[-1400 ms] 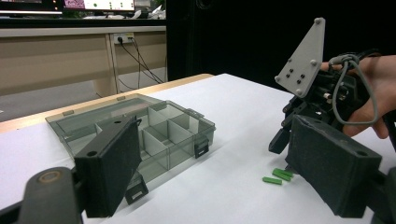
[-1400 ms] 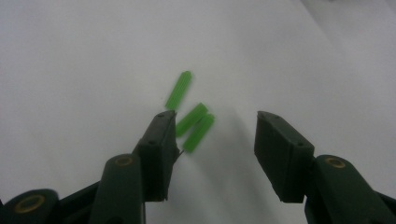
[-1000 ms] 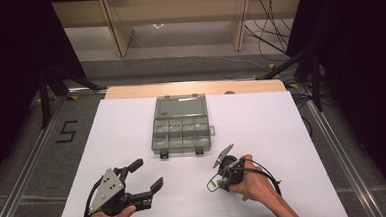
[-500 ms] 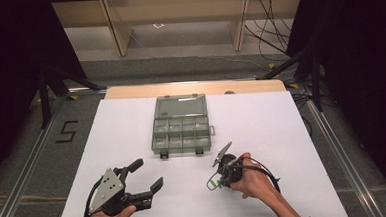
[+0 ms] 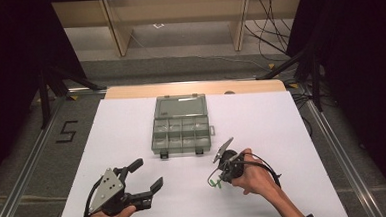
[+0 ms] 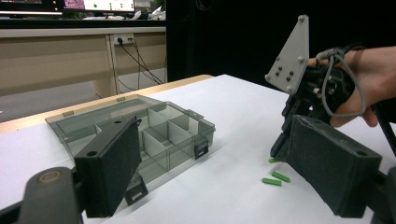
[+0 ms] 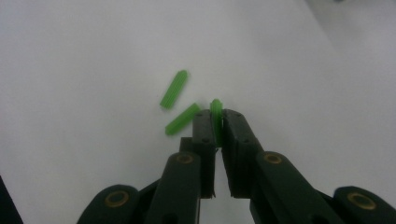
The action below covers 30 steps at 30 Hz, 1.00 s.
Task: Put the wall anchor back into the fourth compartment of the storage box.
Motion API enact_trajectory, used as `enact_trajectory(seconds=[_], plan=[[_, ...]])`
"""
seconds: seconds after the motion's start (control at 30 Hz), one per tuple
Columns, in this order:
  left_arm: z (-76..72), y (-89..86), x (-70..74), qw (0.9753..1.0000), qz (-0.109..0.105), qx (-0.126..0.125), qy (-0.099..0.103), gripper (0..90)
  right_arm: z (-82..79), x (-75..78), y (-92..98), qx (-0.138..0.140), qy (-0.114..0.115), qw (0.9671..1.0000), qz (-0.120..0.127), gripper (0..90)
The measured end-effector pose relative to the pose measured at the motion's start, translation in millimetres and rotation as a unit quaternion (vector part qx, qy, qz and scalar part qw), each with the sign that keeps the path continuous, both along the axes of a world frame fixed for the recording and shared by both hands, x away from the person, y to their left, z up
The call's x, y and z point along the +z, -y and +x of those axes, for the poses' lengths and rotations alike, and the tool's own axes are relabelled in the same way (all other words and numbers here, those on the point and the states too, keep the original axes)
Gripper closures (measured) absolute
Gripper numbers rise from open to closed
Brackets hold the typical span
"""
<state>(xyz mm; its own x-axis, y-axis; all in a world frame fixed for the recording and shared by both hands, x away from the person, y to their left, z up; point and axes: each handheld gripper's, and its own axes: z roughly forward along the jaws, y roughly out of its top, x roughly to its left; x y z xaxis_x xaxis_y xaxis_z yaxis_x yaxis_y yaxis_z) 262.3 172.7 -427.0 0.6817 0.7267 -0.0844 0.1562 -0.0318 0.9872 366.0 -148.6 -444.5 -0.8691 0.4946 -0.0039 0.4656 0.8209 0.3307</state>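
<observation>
A clear grey compartment box (image 5: 181, 134) lies open mid-table, its lid flat behind it; it also appears in the left gripper view (image 6: 154, 133). My right gripper (image 7: 216, 122) points down at the white table and is shut on a small green peg (image 7: 215, 105). Two more green pegs (image 7: 174, 88) (image 7: 182, 118) lie loose just left of its tips. From above, the right gripper (image 5: 215, 180) is in front of the box's right corner. My left gripper (image 5: 141, 183) stands open near the front left, nothing between its jaws. The left gripper view shows the loose pegs (image 6: 276, 178) under the right gripper (image 6: 279, 151).
A white sheet (image 5: 282, 134) covers the table, with a wooden strip (image 5: 130, 92) along its far edge. The box's compartments look bare. A floor mark "5" (image 5: 67, 131) lies left of the table, and cables trail at the back right.
</observation>
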Motion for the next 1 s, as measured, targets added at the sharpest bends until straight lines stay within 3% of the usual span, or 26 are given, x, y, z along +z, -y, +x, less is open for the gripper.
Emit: enact_trajectory(seconds=[0.43, 0.6, 1.0], plan=[[0.6, -0.2, -0.4, 1.0, 0.0, 0.0, 0.002, 16.8, 14.9, 25.0, 4.6, -0.008, 0.031, 0.9991, 0.027, 84.2], [1.3, 0.0, -0.8, 1.0, -0.003, -0.001, 0.005, 16.8, 26.2, 35.3, -1.0, -0.005, 0.047, 0.9981, 0.039, 84.2], [0.7, -1.0, -0.5, 1.0, 0.002, 0.001, 0.001, 16.8, 54.8, 46.6, -17.6, -0.011, 0.062, 0.9966, 0.054, 84.2]])
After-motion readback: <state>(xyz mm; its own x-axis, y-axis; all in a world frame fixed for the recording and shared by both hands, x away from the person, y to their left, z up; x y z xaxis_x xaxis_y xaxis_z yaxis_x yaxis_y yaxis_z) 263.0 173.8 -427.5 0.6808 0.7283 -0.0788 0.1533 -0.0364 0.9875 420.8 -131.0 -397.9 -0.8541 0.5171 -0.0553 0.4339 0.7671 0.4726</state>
